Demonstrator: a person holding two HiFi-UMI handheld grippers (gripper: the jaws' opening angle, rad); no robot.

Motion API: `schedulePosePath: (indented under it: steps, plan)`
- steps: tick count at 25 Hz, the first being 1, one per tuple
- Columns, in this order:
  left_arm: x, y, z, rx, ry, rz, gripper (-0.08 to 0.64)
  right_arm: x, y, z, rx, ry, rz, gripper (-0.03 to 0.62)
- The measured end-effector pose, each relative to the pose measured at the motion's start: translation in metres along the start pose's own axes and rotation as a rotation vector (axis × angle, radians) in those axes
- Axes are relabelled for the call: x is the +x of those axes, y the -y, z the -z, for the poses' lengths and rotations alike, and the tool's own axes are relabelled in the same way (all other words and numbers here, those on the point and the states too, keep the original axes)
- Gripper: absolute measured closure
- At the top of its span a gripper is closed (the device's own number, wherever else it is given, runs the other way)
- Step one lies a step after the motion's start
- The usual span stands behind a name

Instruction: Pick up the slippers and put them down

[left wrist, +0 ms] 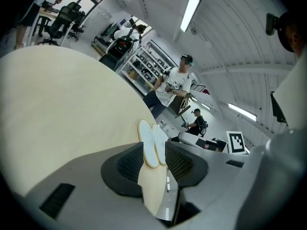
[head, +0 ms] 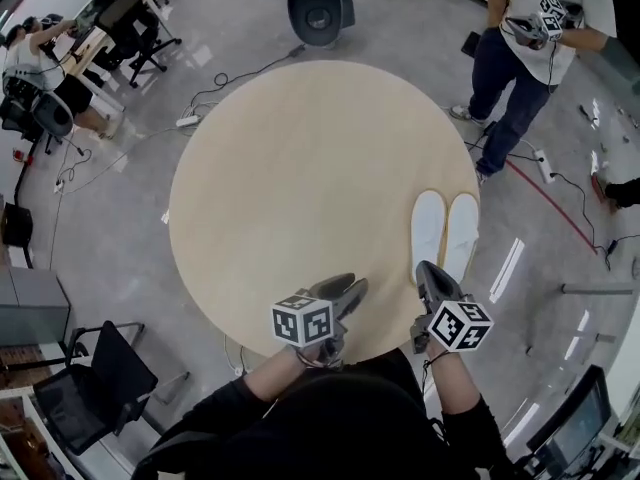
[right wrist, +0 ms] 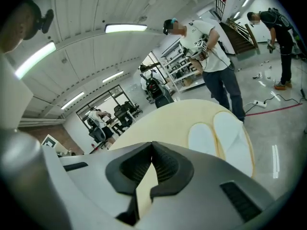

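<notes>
A pair of white slippers with tan rims lies side by side, soles down, at the right edge of the round beige table (head: 290,168): the left slipper (head: 428,230) and the right slipper (head: 461,234). My left gripper (head: 347,288) hovers over the table's near edge, open, nothing between its pads; its view looks past the jaws (left wrist: 154,153) at the slippers (left wrist: 149,143) farther off. My right gripper (head: 428,272) sits just short of the slippers' near ends, shut and empty. Its view shows the closed jaws (right wrist: 152,148) with both slippers (right wrist: 216,135) beyond them to the right.
A person (head: 530,48) with grippers stands on the floor beyond the table at upper right. A dark chair (head: 318,8) stands at the far side, a black office chair (head: 95,378) at lower left. Cables and a power strip (head: 187,121) trail over the grey floor.
</notes>
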State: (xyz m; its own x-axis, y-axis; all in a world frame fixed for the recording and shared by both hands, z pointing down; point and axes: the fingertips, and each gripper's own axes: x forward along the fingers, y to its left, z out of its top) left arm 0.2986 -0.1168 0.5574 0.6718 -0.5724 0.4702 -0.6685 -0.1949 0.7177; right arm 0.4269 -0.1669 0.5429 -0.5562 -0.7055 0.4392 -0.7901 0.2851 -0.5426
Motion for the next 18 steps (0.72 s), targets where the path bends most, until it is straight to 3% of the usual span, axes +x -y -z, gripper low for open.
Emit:
schedulePosePath:
  steps: [3,5,6,10,18]
  plan:
    - [-0.033,-0.007,-0.007,0.013,0.045,0.007,0.418,0.0,-0.046,0.007,-0.04,0.0,-0.052,0.577]
    - [-0.057,-0.01,-0.011,0.005,0.076,0.035,0.517,-0.001,-0.077,0.01,-0.064,0.001,-0.078,0.577]
    - [-0.069,-0.012,-0.014,0.0,0.091,0.049,0.53,-0.001,-0.092,0.011,-0.076,0.002,-0.09,0.577]
    - [-0.108,-0.021,-0.026,0.001,0.168,0.044,0.534,-0.003,-0.142,0.012,-0.13,0.015,-0.132,0.577]
    - [-0.161,-0.012,-0.04,0.101,0.254,0.06,0.534,-0.007,-0.201,0.021,-0.177,0.048,-0.172,0.577]
